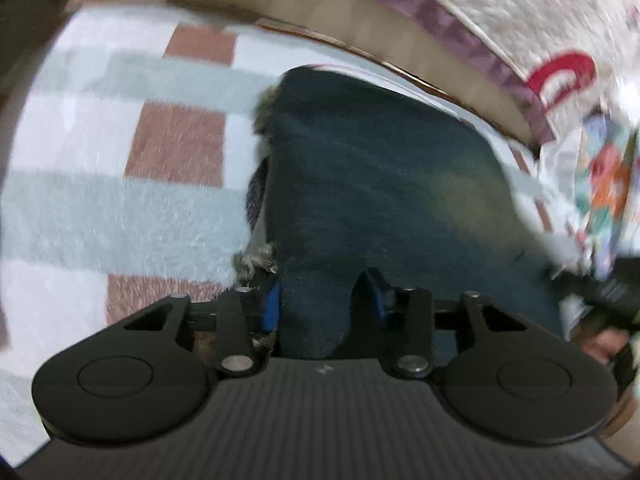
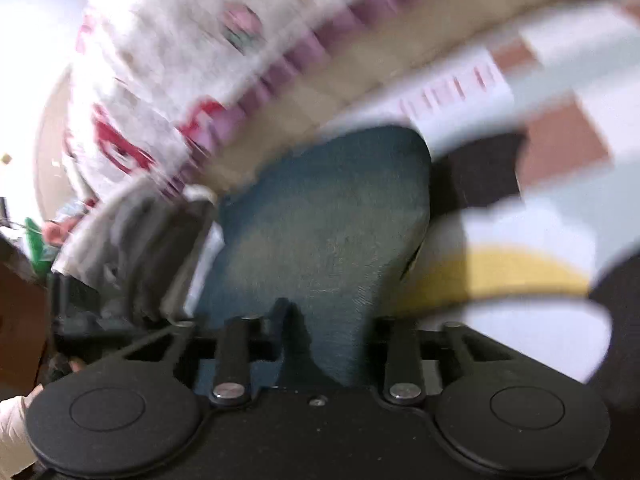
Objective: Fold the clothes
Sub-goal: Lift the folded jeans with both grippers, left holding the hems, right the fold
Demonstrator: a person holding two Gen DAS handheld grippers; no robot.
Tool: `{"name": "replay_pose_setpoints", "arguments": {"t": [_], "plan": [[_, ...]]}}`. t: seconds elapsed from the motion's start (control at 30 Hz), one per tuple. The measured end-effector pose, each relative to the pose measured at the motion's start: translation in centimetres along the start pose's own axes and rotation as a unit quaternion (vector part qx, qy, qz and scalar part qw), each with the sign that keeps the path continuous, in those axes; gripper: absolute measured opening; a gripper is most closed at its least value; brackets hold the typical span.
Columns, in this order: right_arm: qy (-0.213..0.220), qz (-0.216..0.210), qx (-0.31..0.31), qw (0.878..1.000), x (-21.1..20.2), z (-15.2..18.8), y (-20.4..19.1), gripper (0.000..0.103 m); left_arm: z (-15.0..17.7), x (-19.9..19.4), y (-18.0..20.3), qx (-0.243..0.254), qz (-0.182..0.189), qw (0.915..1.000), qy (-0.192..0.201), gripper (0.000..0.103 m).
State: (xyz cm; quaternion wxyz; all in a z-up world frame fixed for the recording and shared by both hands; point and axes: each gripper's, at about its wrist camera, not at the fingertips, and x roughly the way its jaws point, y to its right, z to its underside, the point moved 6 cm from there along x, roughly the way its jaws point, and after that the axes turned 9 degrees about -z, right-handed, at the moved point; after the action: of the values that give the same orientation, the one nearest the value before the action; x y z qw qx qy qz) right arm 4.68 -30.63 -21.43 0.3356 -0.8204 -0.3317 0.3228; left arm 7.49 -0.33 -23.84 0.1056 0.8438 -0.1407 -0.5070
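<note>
The jeans (image 1: 372, 184) lay on the checked blanket (image 1: 120, 200), the blanket spreading to their left (seen from the left wrist); a quilt (image 1: 520, 12) lay behind them.

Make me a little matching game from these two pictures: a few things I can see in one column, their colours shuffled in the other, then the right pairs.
Things:
1. Garment between the fingers
2. Fluffy blanket under the garment
3. Pads on the left gripper fingers
4. Curved shape at the right of the right wrist view

Colours:
A. Bright blue
B. Yellow
C. Dark teal-blue denim with a faded patch
D. Checked white, pale green and reddish brown

Pairs: 1-C, 2-D, 3-A, 4-B
</note>
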Motion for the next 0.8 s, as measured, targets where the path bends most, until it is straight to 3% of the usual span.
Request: {"name": "replay_pose_setpoints", "arguments": {"t": [0.07, 0.23, 0.33, 0.43, 0.47, 0.53, 0.6, 0.67, 0.8], "plan": [[0.004, 0.005, -0.043, 0.999, -0.4, -1.5, -1.8, 0.028, -0.1, -0.4, 1.2, 0.021, -0.007, 0.9997, 0.006, 0.034], [0.001, 0.078, -0.114, 0.99, -1.5, -3.8, -2.3, 0.027, 0.3, 0.2, 5.3, 0.115, -0.032, 0.9928, 0.013, 0.037], [-0.038, 0.143, -0.086, 0.985, -1.0, -2.7, 1.5, 0.028, 0.4, 0.8, 7.3, 0.146, -0.071, 0.9866, 0.019, 0.043], [-0.035, 0.128, -0.046, 0.99, -1.3, -2.6, 2.9, 0.028, 0.4, 0.2, 7.5, 0.146, -0.115, 0.9822, 0.024, 0.056], [-0.037, 0.126, -0.048, 0.99, -1.3, -2.8, 2.8, 0.028, 0.4, 0.1, 7.2, 0.136, -0.123, 0.9827, 0.02, 0.06], [-0.041, 0.13, -0.058, 0.989, -1.1, -2.9, 2.7, 0.028, 0.5, -0.4, 5.6, 0.072, -0.12, 0.9901, 0.002, 0.064], [-0.041, 0.129, -0.057, 0.989, -1.1, -2.9, 2.8, 0.028, 1.0, -0.9, 3.2, -0.033, -0.085, 0.9956, -0.022, 0.065], [-0.04, 0.123, -0.045, 0.991, -1.4, -2.9, 3.0, 0.029, 2.2, -1.2, 1.3, -0.131, -0.038, 0.9895, -0.048, 0.065], [-0.045, 0.125, -0.033, 0.991, -1.5, -2.4, 3.2, 0.033, 5.0, -1.1, 0.9, -0.198, 0.0, 0.9783, -0.061, 0.07]]}}
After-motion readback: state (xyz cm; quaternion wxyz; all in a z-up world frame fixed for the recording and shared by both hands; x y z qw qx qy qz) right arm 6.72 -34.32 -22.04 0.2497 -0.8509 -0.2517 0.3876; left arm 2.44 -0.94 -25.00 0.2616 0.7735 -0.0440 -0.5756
